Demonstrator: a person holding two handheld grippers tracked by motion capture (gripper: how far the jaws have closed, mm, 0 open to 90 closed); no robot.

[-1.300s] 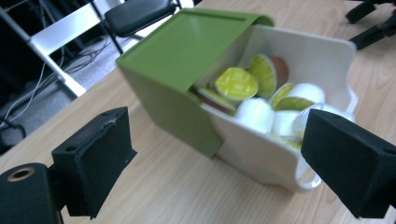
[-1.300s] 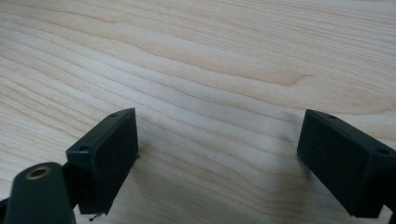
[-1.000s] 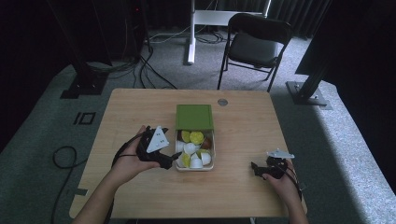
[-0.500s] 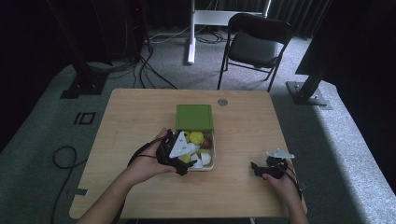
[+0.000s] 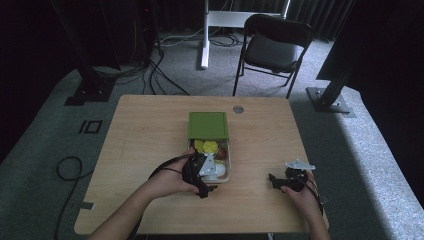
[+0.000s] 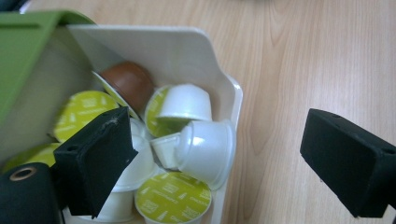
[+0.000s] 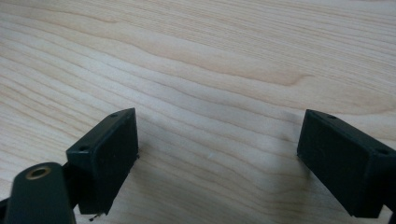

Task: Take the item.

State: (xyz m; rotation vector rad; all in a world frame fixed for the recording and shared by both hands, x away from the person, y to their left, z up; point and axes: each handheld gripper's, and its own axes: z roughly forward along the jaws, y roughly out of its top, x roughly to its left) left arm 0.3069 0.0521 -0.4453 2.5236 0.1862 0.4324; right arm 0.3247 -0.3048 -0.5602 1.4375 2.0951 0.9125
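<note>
Right gripper rests low over bare pale-grained wooden table, jaws wide apart, holding nothing. Left gripper is over the near corner of the white plastic tray, jaws wide, one foam-like pad among the capsules, nothing clamped. Judged: no pick made yet. Smooth tapered white capsules, lime foil lids, one brown capsule; farther, a matte green lid.

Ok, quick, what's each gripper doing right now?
Left gripper: open, holding nothing, over the tray of pods.
Right gripper: open, holding nothing, over the table.
</note>
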